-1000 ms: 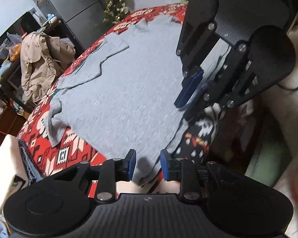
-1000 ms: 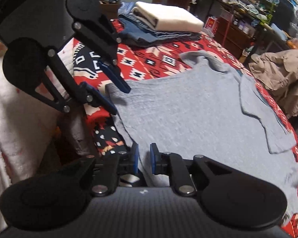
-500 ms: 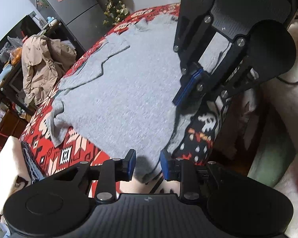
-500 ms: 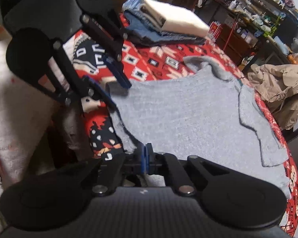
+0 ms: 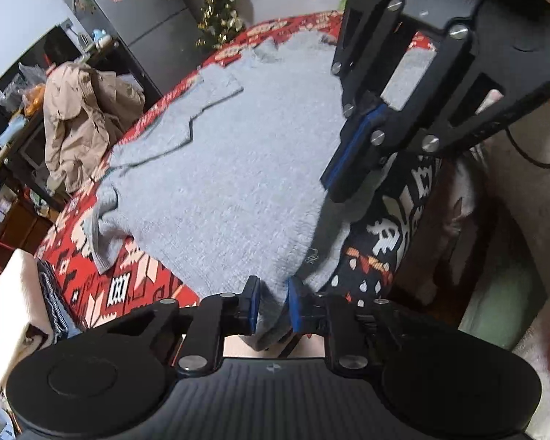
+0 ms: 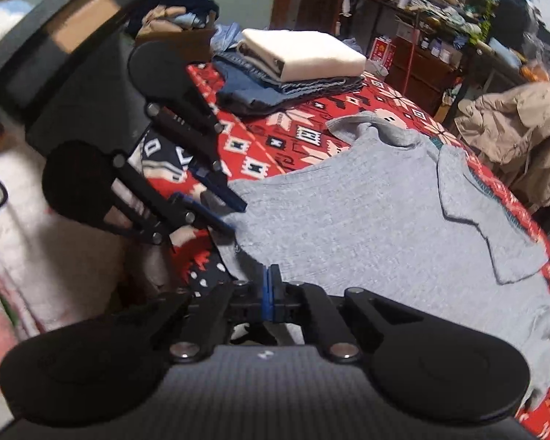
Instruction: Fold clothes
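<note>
Between both grippers' fingers (image 5: 253, 302) lies the grey shirt's (image 5: 220, 183) hem (right pair clamped).

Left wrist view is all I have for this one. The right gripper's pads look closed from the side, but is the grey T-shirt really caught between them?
Observer: Yes. Seen from its own camera, the right gripper has its blue pads pressed together on the near hem of the grey T-shirt.
Operator: At my left edge I see only a cream corner. What is that pile?
Observer: A cream folded garment lies on top of folded denim, on the red patterned blanket.
Operator: Anything behind the pile?
Observer: A cardboard box heaped with more clothes.
</note>
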Tool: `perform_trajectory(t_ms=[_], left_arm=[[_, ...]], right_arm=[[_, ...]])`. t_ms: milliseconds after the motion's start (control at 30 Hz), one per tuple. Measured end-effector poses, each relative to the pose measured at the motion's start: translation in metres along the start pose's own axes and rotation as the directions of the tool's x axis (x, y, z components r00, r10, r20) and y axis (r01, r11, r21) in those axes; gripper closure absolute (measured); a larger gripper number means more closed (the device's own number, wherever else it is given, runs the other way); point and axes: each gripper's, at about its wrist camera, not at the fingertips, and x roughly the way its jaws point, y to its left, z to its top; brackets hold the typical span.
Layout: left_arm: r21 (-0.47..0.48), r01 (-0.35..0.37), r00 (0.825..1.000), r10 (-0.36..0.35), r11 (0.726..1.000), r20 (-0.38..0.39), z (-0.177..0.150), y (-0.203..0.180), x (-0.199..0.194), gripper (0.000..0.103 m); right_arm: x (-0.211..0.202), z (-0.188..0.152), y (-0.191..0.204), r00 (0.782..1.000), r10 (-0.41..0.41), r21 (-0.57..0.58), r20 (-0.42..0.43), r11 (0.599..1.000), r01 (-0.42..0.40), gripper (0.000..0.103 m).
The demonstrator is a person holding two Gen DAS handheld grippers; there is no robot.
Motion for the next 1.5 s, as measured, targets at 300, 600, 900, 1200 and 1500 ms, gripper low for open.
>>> perform_trajectory(t_ms=[300,600,900,1200,1500], left_arm=[[0.037,-0.025,1.000,0.024,0.999,0.019,0.008,-0.011,0.004,0.066],[0.068,-0.056,0.998,0.056,0.996,0.005,-0.001,-0.007,0.003,0.100],[0.108,-0.016,0.999,0.020,0.994,-0.037,-0.009,-0.008,0.001,0.101],[0.100,0.013,0.999,-0.008,0.995,-0.045,-0.010,-0.008,-0.005,0.093],[-0.109,0.049,0.998,-0.052,0.993,-0.025,-0.008,0.020,-0.023,0.087]], right_arm=[[-0.008,0.003,-0.013,0.999,0.023,0.101,0.034,0.994,-0.027,0.103],[-0.002,-0.002,-0.009,0.999,0.029,0.092,0.012,0.995,-0.030,0.103],[0.008,-0.008,-0.006,0.997,0.064,0.084,-0.031,0.995,-0.061,0.103],[0.022,-0.017,-0.008,0.993,0.100,0.135,-0.067,0.987,-0.091,0.095],[-0.005,-0.015,-0.023,0.994,0.106,0.240,0.013,0.965,-0.106,0.090]])
